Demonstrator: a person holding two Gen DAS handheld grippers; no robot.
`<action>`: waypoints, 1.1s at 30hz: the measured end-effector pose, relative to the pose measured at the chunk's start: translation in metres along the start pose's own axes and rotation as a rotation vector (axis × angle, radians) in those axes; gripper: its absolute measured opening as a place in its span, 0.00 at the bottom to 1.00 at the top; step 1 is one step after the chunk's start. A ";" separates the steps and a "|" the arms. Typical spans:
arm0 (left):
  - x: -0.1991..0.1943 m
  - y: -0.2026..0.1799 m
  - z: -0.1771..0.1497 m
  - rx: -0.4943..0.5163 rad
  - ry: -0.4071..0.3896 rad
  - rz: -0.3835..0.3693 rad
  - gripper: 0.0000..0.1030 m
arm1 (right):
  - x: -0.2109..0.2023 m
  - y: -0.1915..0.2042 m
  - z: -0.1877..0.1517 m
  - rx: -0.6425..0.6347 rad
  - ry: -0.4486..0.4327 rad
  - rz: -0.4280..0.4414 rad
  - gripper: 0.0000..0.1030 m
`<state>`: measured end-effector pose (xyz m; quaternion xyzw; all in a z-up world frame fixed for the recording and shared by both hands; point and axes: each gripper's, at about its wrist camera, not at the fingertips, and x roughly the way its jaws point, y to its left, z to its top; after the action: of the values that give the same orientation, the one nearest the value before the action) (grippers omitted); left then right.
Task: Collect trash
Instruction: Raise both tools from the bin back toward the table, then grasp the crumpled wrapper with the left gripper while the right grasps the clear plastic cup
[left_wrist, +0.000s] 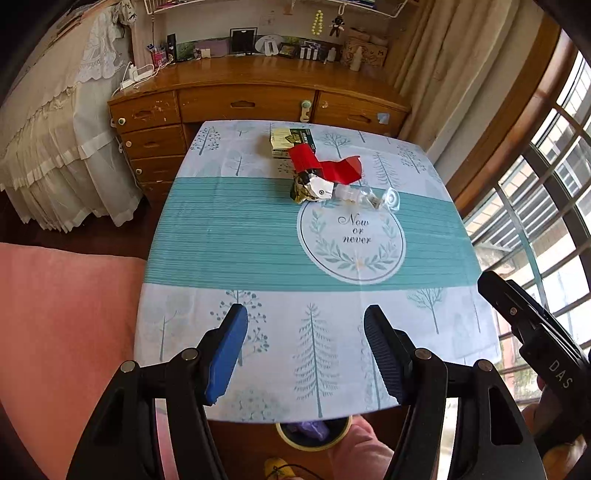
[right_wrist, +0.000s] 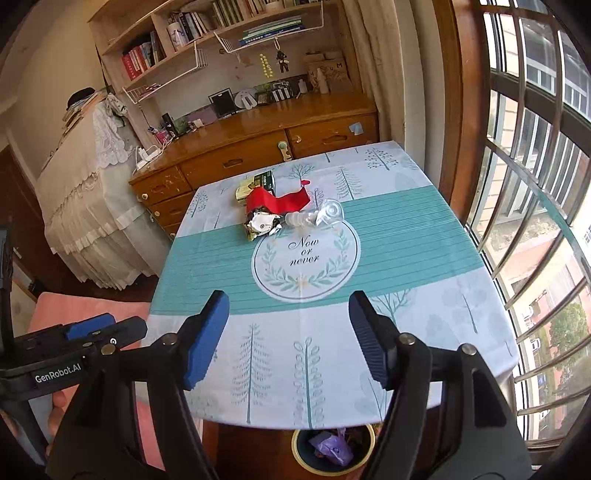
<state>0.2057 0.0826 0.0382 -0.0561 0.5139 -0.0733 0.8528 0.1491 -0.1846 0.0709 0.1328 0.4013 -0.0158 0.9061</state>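
With both the left gripper and right gripper spread and empty, you reach past the "Now or never" emblem to the trash pile touching its far rim, taking one piece.

A table draped in a teal and white cloth printed with trees and the words "Now or never" stands against a wooden dresser with scuffed drawers. Picture frames, small bottles and a power strip line the dresser top. Wall shelves above carry rows of books. A lace-trimmed cream cover hangs at left; a barred window and beige curtain flank the right.
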 end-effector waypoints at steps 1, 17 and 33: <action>0.012 -0.001 0.013 -0.015 0.005 0.011 0.65 | 0.019 -0.006 0.012 0.011 0.012 0.012 0.64; 0.200 -0.033 0.146 -0.199 0.128 0.126 0.65 | 0.315 -0.087 0.100 0.199 0.313 0.029 0.68; 0.277 -0.030 0.187 -0.213 0.227 0.107 0.65 | 0.388 -0.127 0.119 0.139 0.418 0.076 0.36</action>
<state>0.4968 0.0065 -0.1106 -0.1102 0.6142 0.0212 0.7811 0.4806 -0.3072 -0.1652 0.2105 0.5732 0.0188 0.7917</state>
